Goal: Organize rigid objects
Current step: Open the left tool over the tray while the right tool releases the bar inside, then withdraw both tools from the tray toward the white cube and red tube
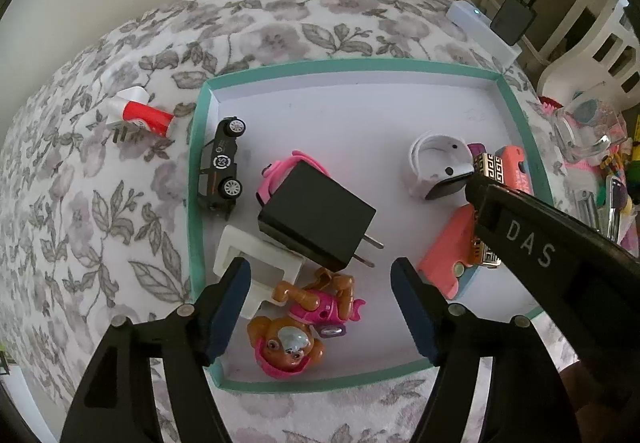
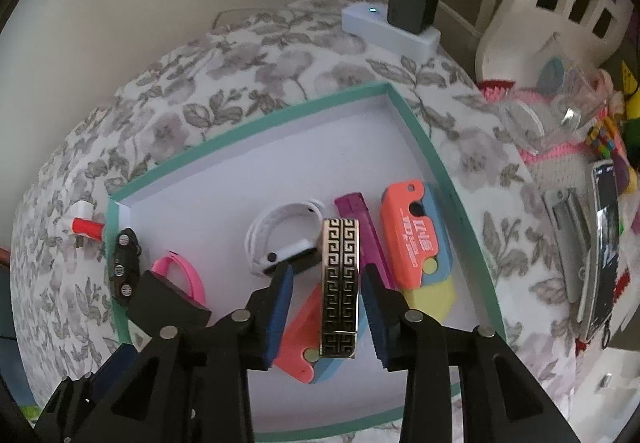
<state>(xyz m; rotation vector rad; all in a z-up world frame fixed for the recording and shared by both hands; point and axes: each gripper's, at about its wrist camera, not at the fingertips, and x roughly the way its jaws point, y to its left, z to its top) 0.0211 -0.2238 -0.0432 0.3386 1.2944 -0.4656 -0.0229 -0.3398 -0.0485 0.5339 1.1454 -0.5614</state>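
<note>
A shallow white tray with a teal rim [image 1: 360, 65] lies on a floral bedspread. My left gripper [image 1: 320, 275] hangs open over its near side, just short of a black charger [image 1: 316, 215] and above a brown-and-pink pup toy [image 1: 288, 343]. My right gripper [image 2: 326, 271] stands open astride a black-and-gold patterned bar [image 2: 340, 283] that rests on a coral cutter [image 2: 300, 335]. The right pad sits against the bar and the left pad stands clear of it. A toy car [image 1: 222, 167], pink band [image 1: 280, 171] and white watch [image 1: 436, 163] also lie in the tray.
A red-and-white plug [image 1: 140, 115] lies on the bedspread left of the tray. A power strip [image 2: 384, 27] with a black adapter sits at the far edge. Right of the tray are a glass [image 2: 552, 115], a phone [image 2: 604, 243] and crocheted clutter. Another coral cutter [image 2: 412, 235] and a purple bar [image 2: 360, 219] lie by the tray's right rim [image 2: 452, 203].
</note>
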